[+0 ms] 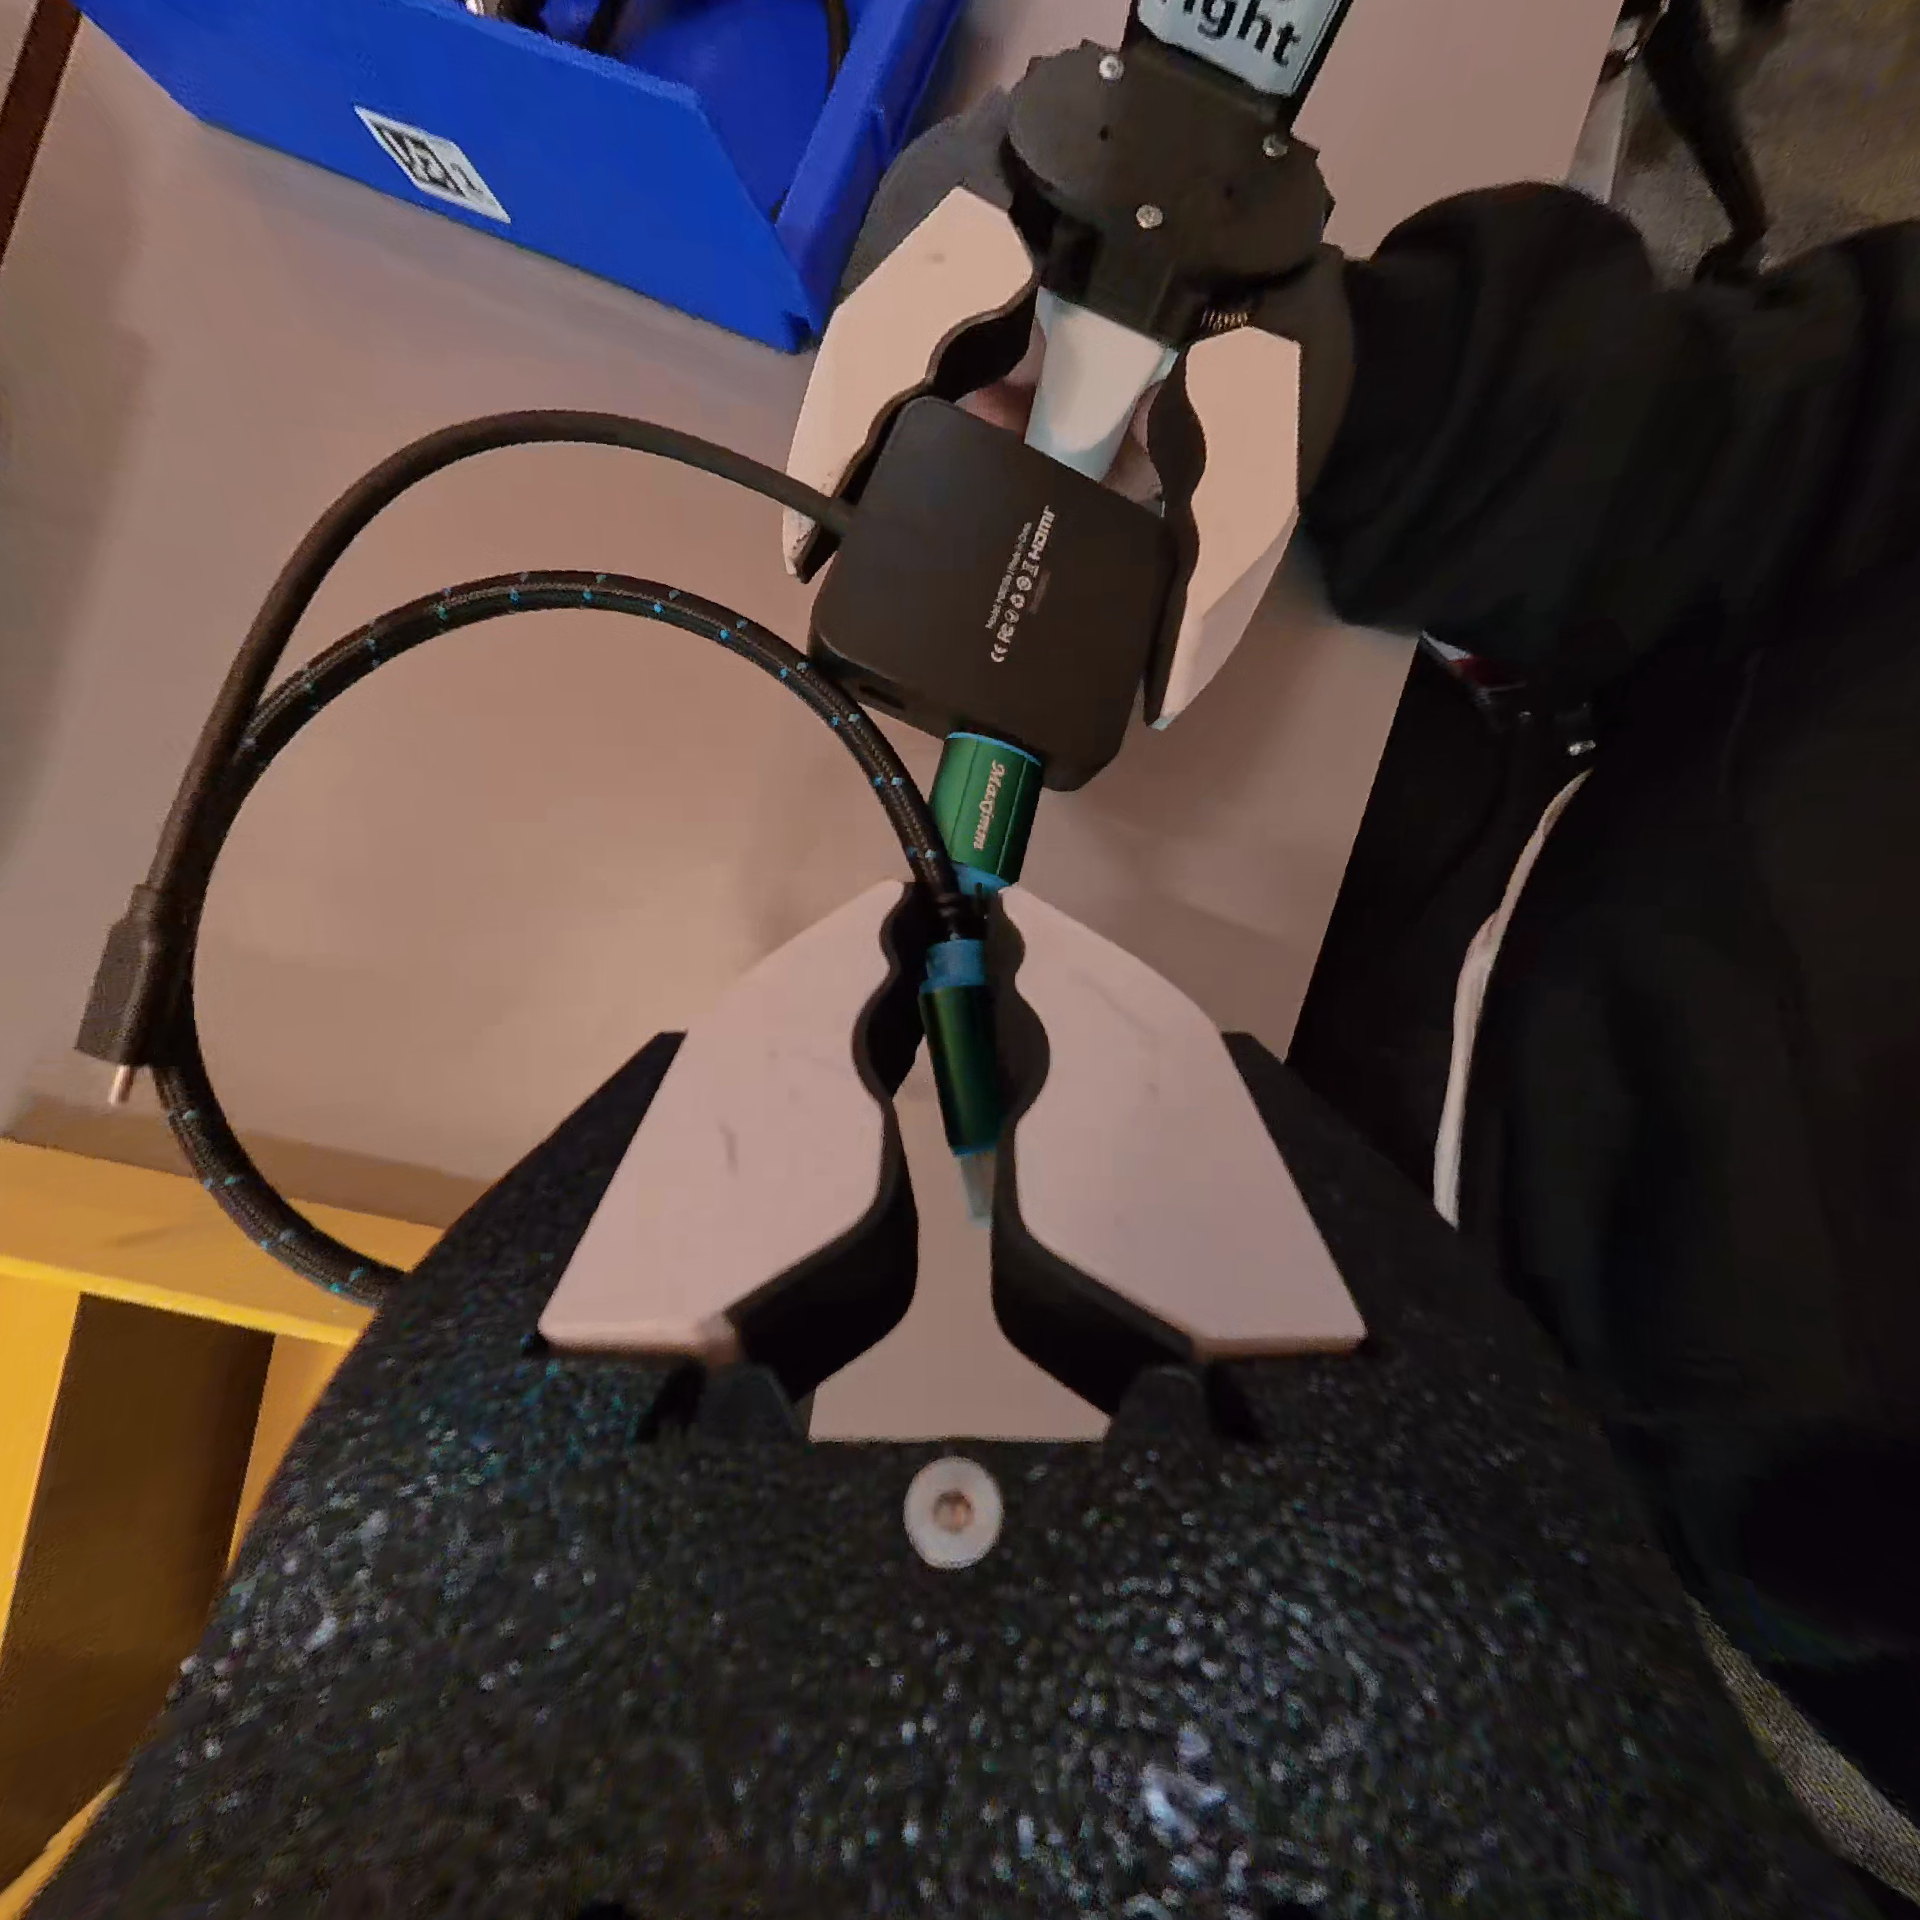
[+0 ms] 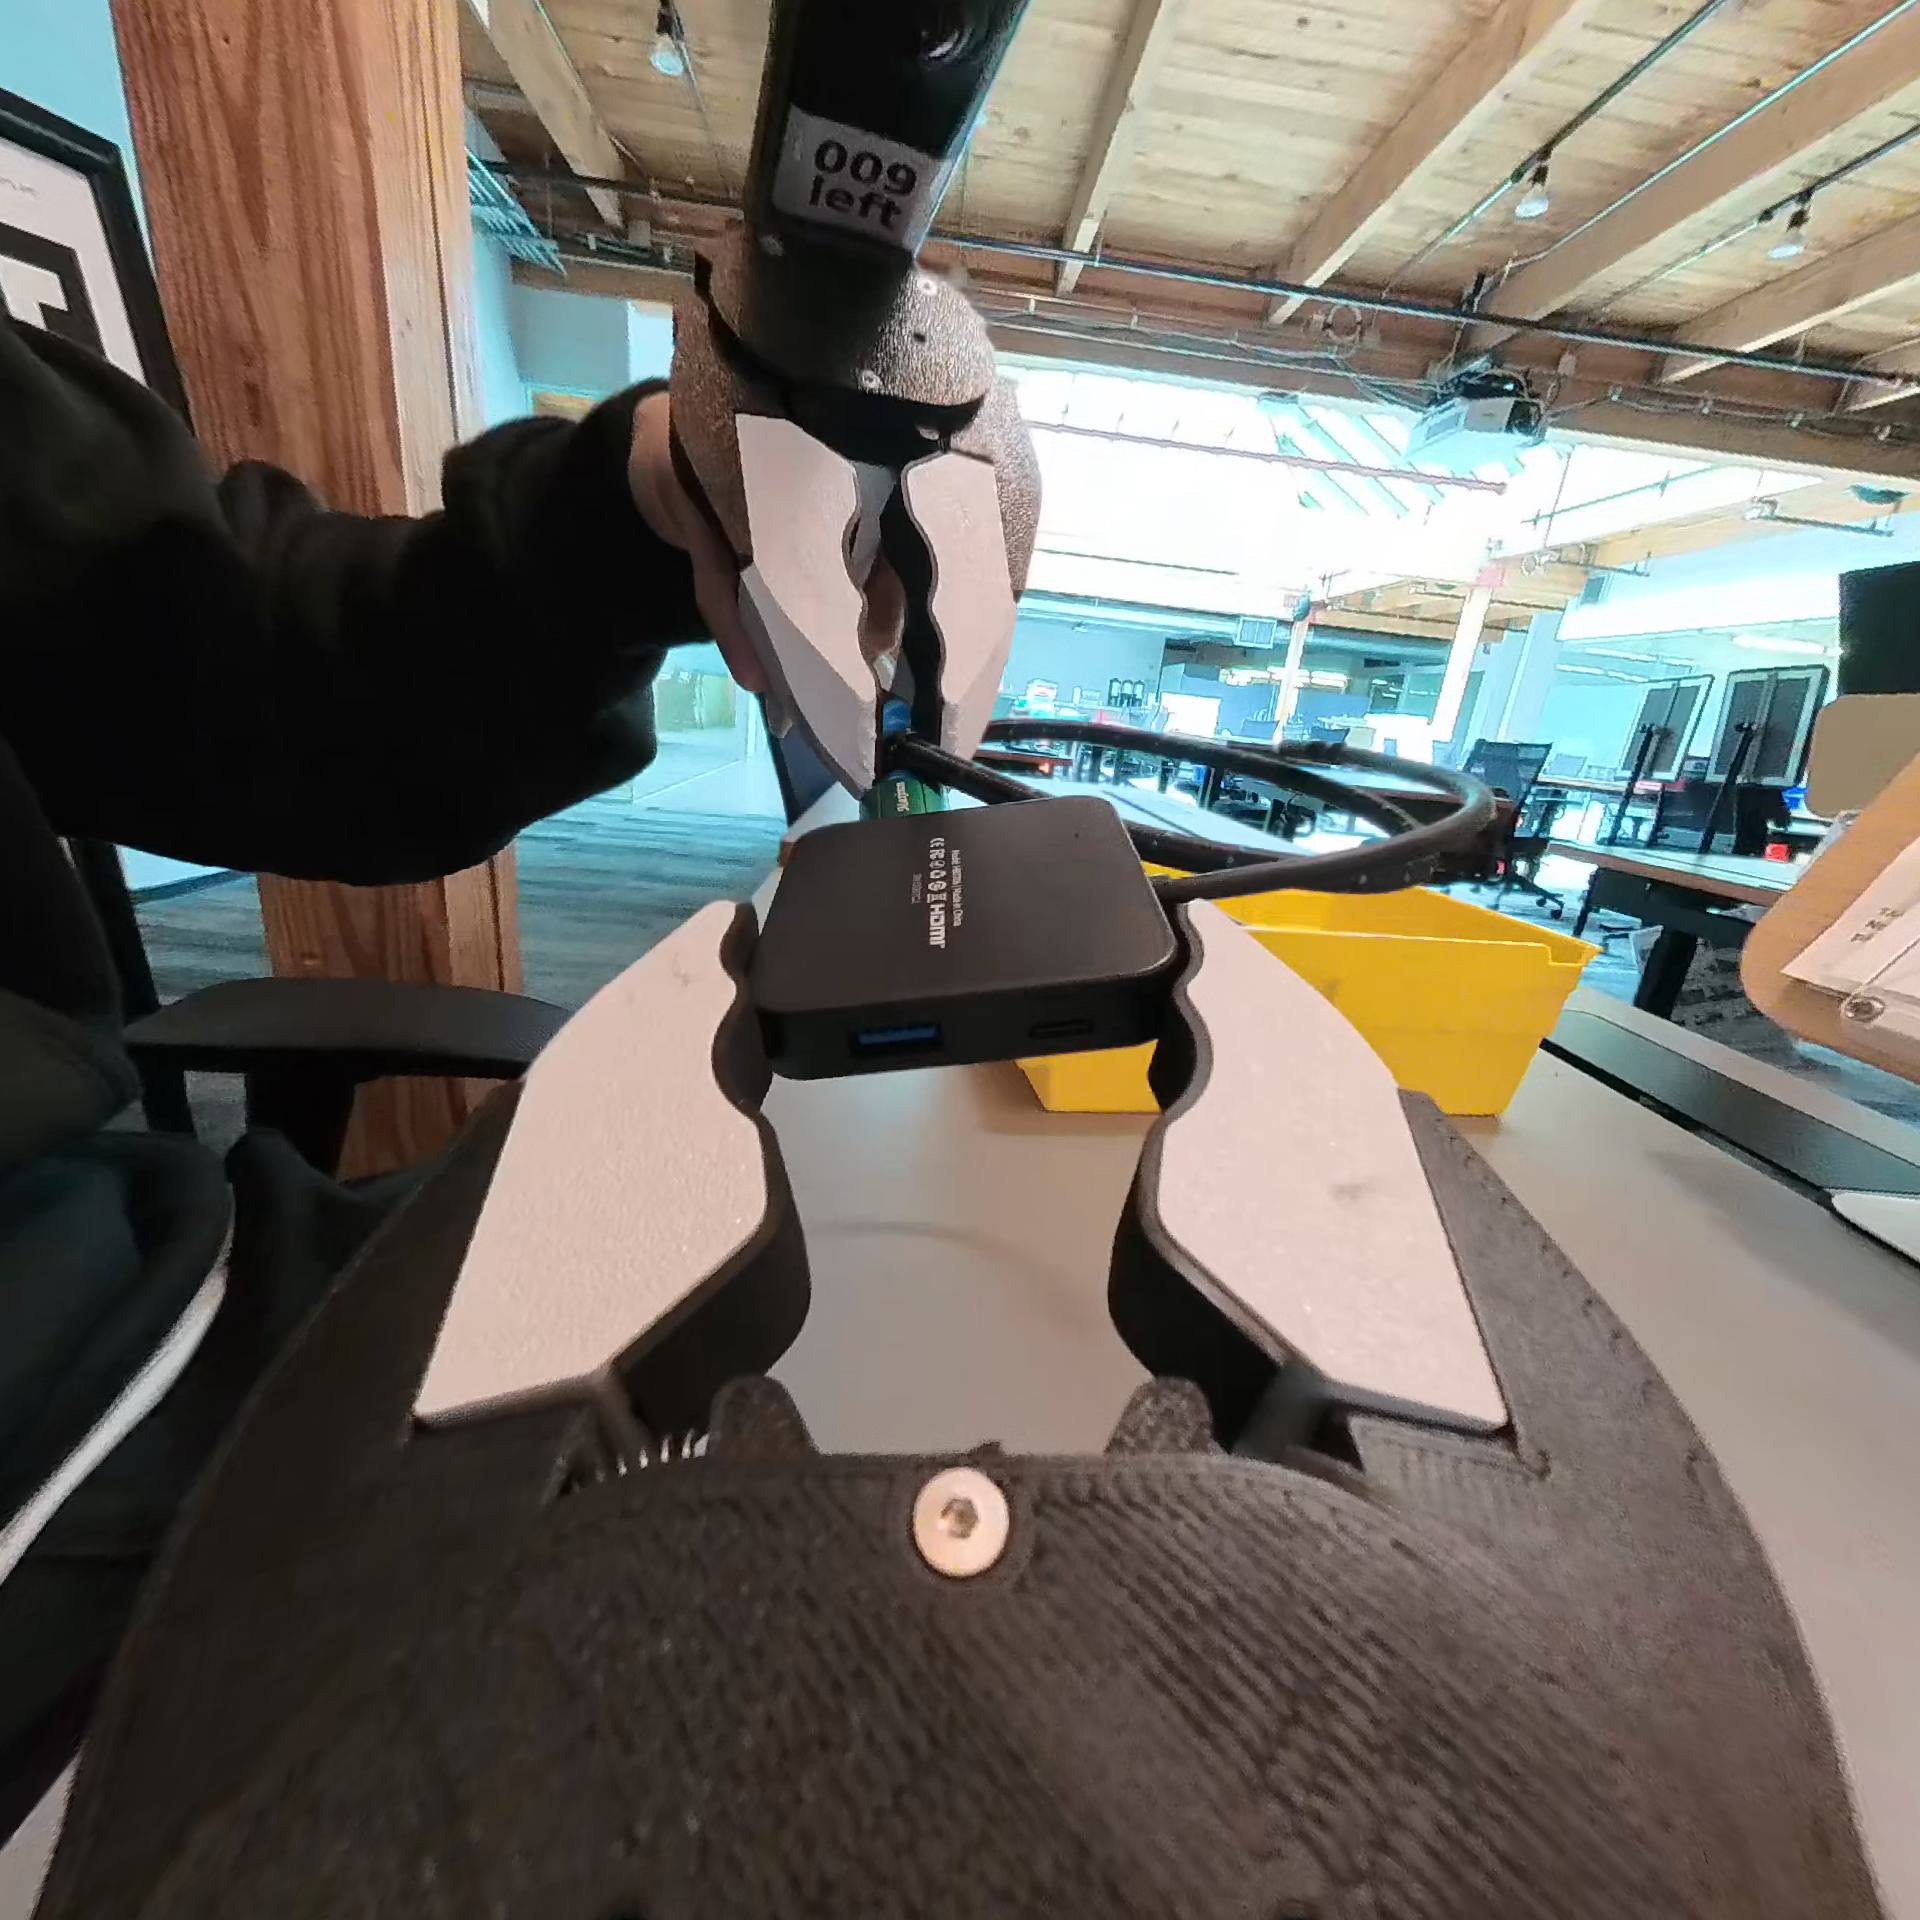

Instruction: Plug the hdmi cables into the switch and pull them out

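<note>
A: What did the two views show of the switch (image 2: 961,914)?

B: The small black switch was held off the table (image 2: 1662,1299), clamped across its side edges by the fingers of the right gripper (image 2: 961,997). One green plug (image 1: 982,808) sat in a port on its far edge. The left gripper (image 1: 951,1023) was closed around the braided cable (image 1: 540,608) just behind that plug, with the second green plug (image 1: 961,1060) of the same cable lying loose between its fingers.

A: How would these parts probably handle?

B: The switch looked light, rigid and smooth-cased, so a grip on its flat side edges seemed soundest. The plug shells appeared hard and likely slick; taking hold on the shell itself, not the cable, would probably spare the strain relief. The cable looked stiff enough to hold its loop and could tug the switch sideways. The switch's own black lead (image 1: 343,540) hung to the left, ending in a free black plug (image 1: 120,997).

A: And the containers?

B: A blue bin (image 1: 582,177) stood at the far left in the left wrist view; dark items lay inside, too cropped to identify. A yellow bin (image 2: 1382,987) stood beyond the switch in the right wrist view; its contents were hidden.
</note>
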The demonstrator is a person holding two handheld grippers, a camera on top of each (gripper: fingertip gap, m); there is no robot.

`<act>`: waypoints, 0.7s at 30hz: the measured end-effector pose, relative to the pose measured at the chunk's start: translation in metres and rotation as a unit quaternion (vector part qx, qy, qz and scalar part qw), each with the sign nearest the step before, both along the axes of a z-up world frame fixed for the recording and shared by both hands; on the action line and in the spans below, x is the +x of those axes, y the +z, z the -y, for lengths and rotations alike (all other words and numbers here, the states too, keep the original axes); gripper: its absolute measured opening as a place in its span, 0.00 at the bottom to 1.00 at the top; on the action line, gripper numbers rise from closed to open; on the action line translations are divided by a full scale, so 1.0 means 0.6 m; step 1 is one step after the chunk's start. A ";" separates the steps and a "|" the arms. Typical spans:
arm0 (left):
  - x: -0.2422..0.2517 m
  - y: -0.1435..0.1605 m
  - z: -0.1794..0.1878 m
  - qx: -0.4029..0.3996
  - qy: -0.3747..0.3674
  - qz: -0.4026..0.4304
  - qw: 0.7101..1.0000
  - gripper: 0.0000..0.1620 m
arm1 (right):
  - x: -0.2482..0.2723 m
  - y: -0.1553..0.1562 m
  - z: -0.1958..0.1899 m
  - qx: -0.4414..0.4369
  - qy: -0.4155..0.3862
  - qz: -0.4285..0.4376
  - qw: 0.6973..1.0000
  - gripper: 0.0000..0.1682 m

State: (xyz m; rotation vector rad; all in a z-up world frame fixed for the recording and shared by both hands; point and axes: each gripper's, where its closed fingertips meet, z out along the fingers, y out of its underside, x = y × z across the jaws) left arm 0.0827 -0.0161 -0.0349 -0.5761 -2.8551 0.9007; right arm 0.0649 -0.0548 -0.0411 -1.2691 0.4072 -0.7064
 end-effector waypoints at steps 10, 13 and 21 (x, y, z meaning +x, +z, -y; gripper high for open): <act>-0.015 0.021 0.003 -0.029 -0.027 0.011 0.999 0.06 | -0.011 0.013 0.000 0.028 0.019 0.017 0.999 0.44; -0.014 0.020 0.004 -0.037 -0.025 0.011 0.999 0.06 | -0.010 0.011 0.001 0.026 0.015 0.016 0.999 0.44; -0.017 0.040 0.024 -0.147 -0.047 0.043 0.987 0.11 | -0.014 0.032 0.025 0.031 -0.020 0.050 0.998 0.44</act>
